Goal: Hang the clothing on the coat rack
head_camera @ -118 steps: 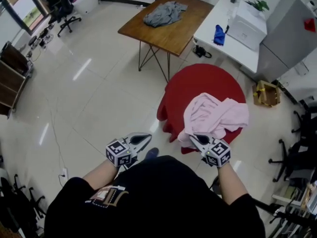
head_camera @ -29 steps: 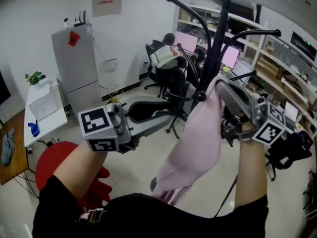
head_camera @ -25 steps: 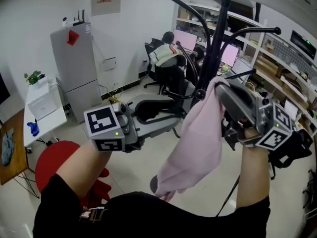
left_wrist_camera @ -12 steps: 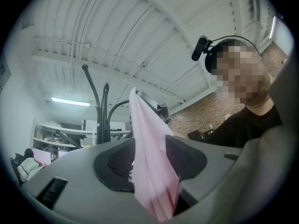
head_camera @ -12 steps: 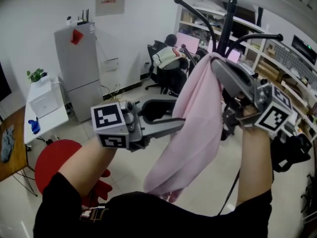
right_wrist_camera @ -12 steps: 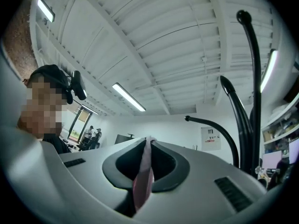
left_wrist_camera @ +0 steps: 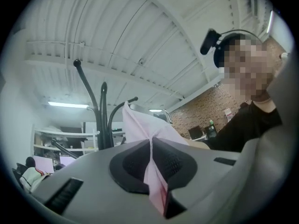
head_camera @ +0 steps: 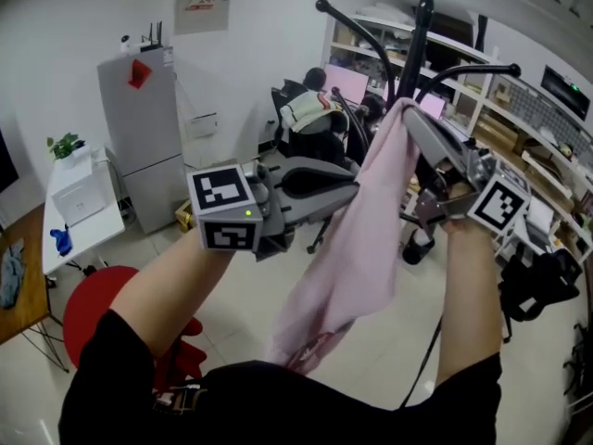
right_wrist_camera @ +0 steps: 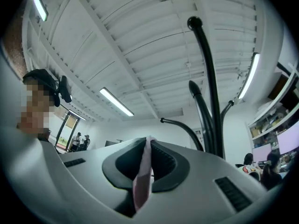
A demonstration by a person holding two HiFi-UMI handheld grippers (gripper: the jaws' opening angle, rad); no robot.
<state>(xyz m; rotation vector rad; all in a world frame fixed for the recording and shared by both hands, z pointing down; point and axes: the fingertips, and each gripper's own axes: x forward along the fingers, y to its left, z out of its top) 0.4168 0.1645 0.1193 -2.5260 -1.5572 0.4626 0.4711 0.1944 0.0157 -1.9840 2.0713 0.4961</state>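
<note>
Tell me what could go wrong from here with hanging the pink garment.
1. The left gripper has just closed on a thin fold of the garment; it may slip out.
2. The right gripper also pinches only an edge.
3. The rack stands partly behind the garment, so a hook could be missed.

a grey fridge [head_camera: 148,128] stands beside a white desk [head_camera: 100,222], a red table [head_camera: 86,302] nearby.

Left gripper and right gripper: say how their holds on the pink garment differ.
The left gripper pinches the pink garment partway down its edge, its jaws having just closed; the right gripper holds the top. The left sits lower than the right. Both are shut on the fabric.
</note>
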